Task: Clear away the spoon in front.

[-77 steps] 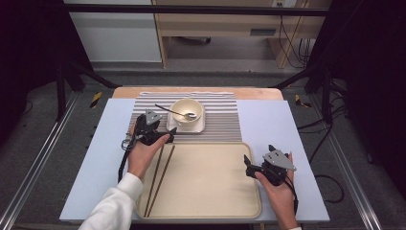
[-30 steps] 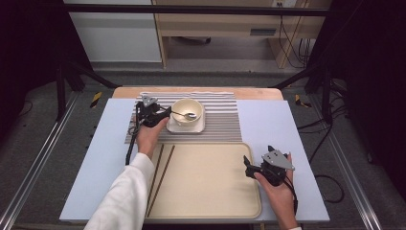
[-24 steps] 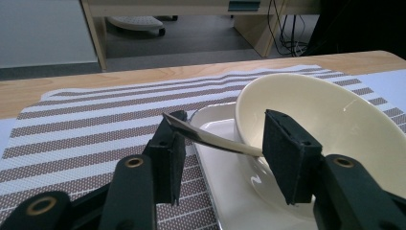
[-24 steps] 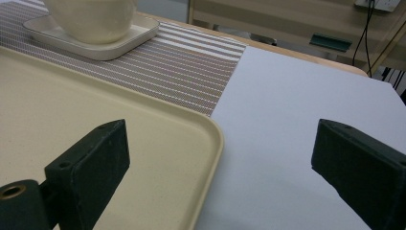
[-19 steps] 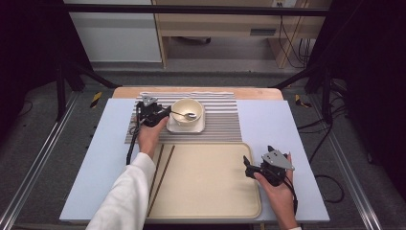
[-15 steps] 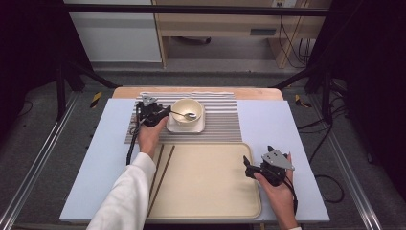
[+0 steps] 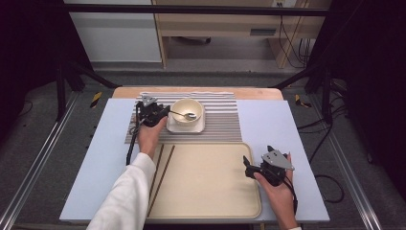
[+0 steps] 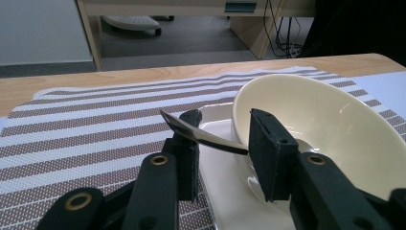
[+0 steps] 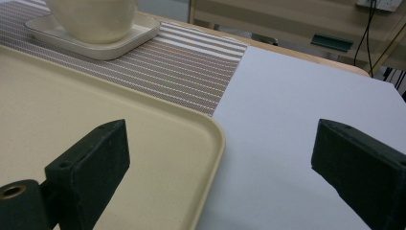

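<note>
A cream bowl (image 7: 184, 104) stands on a square white plate (image 7: 200, 127) on the striped placemat (image 7: 225, 120). A metal spoon (image 7: 190, 115) lies in the bowl with its handle (image 8: 210, 139) sticking out over the left rim. My left gripper (image 7: 163, 114) is at the bowl's left. In the left gripper view (image 8: 222, 129) its jaws stand on either side of the handle with a gap still between them; they have just been closing. My right gripper (image 7: 248, 165) is open with nothing between its jaws, which straddle the right rim of the beige tray (image 9: 210, 125).
Two dark chopsticks (image 7: 160, 172) lie along the left side of the beige tray (image 7: 210, 191). A pale blue mat (image 7: 282, 129) covers the table around the tray. Desk legs and cables stand beyond the far edge.
My left hand moved from the far end of the chopsticks up to the bowl's left side, and has kept still there since. The right hand has not moved.
</note>
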Available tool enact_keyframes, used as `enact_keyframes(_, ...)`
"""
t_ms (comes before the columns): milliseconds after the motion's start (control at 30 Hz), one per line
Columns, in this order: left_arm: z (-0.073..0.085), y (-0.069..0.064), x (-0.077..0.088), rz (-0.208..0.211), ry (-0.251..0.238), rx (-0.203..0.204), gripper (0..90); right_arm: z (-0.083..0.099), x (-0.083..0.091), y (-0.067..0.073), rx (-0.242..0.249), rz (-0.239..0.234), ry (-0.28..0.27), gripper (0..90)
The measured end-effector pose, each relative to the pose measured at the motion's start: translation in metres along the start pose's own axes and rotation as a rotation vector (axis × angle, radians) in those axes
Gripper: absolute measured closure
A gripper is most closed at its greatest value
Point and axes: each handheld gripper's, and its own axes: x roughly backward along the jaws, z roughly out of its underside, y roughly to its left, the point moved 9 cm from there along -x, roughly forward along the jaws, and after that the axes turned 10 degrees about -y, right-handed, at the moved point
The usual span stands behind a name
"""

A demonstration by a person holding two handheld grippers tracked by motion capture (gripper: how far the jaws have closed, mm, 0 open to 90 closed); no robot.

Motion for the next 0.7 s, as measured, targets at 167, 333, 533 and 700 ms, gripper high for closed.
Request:
enact_keyframes(167,-0.006,-0.002,0.003,0.013,-0.025,0.008,70.1,0.0,0.0,0.0,-0.004,0.0,0.0,5.9)
enact_keyframes(333,-0.013,-0.008,0.007,0.035,-0.062,0.006,75.5,0.0,0.0,0.001,-0.001,-0.001,0.0,5.9)
enact_keyframes(533,-0.019,-0.014,0.01,0.072,-0.093,0.03,81.1,0.0,0.0,-0.002,-0.004,0.002,0.0,5.9)
enact_keyframes(700,-0.03,-0.016,0.016,0.082,-0.142,0.054,88.7,0.0,-0.001,-0.001,-0.002,-0.001,-0.001,5.9)
